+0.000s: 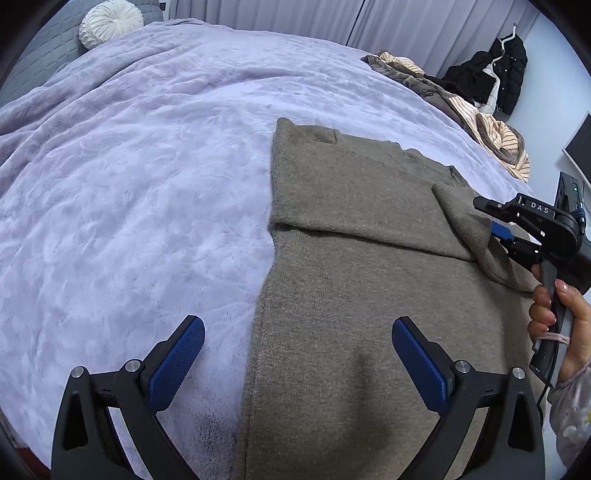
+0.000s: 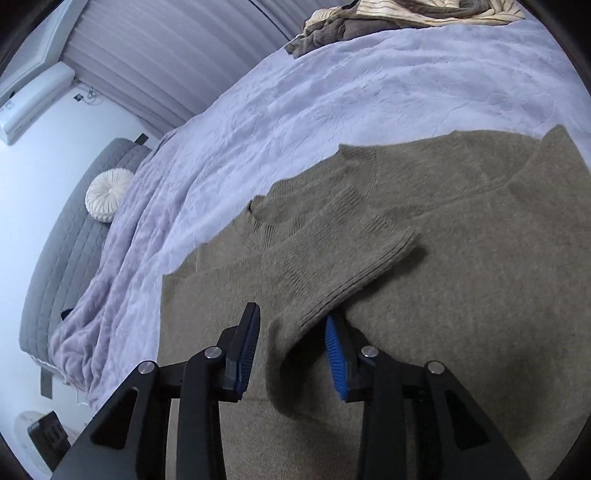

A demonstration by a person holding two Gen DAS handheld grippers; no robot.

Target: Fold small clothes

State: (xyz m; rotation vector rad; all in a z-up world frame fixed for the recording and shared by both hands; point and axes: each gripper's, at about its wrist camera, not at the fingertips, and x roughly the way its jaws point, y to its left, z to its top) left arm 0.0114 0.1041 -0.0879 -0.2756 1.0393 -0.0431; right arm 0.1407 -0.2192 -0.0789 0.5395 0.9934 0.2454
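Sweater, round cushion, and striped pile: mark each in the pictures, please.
Sweater [image 1: 351, 295]: left wrist view, on the flat body below the folded sleeve.
Round cushion [image 1: 109, 20]: left wrist view, at its gathered centre.
Striped pile [image 2: 424, 13]: right wrist view, on the cream striped fabric at the bed's far edge.

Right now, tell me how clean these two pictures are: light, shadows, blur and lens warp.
Left wrist view: soft, even light without glare; a soft shadow lies on the brown sweater between the left gripper's fingers; fisheye bulges the lavender blanket into a dome, corners black. Right wrist view: sharp, horizon tilted; dark shadows on the sweater around the right gripper and under the folded sleeve.
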